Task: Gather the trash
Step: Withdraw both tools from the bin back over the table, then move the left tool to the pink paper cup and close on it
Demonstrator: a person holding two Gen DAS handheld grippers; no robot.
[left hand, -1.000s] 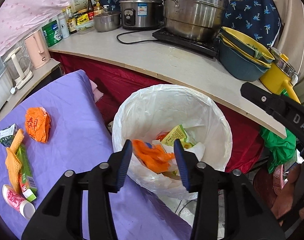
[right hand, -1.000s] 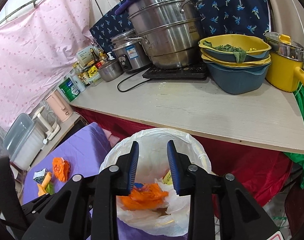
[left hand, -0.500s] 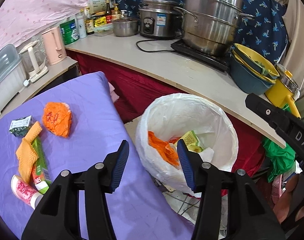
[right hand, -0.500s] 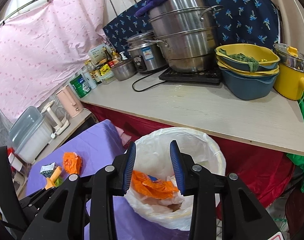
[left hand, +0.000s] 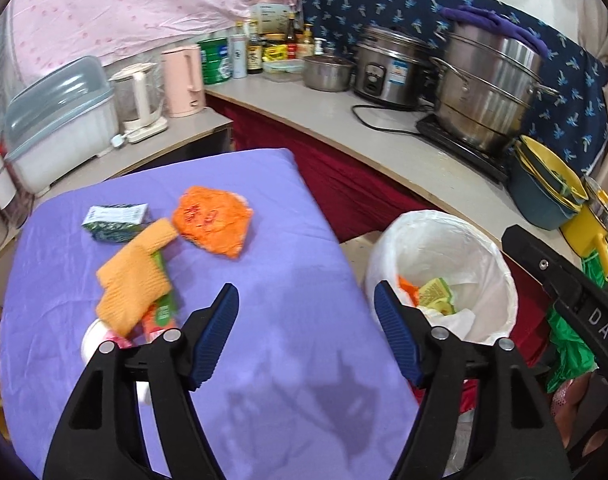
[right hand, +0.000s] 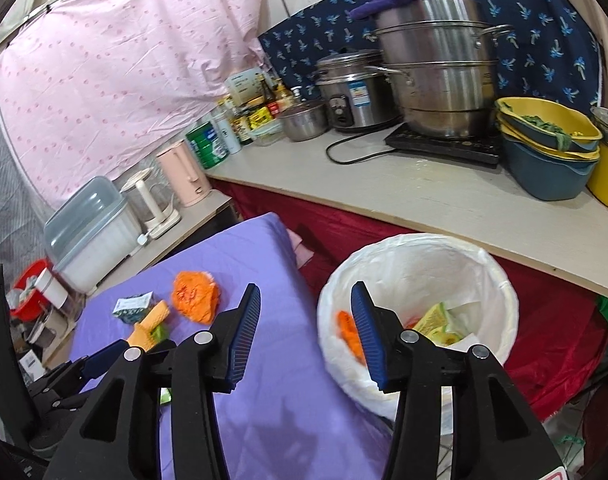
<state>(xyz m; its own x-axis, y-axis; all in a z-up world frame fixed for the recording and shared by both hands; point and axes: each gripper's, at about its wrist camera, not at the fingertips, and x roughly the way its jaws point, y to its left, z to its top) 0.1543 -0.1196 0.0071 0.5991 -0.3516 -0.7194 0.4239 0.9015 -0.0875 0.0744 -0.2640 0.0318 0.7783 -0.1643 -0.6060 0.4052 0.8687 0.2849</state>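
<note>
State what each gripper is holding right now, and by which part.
Nothing is held. The left gripper and the right gripper have just been opening, with nothing between their jaws. The orange wrapper lies untouched on the purple cloth.

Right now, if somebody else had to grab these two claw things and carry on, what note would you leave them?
Left claw: open, empty, jaws just widened, over the purple table.
Right claw: open, empty, jaws also just widened, at the table edge beside the bin.
Done: an orange wrapper and yellow-green packets lie in the white-lined trash bin.
Left on the table: crumpled orange bag, small green-and-white carton, orange waffle-textured piece lying over a green box, pink-and-white cup. Bin them next.
</note>
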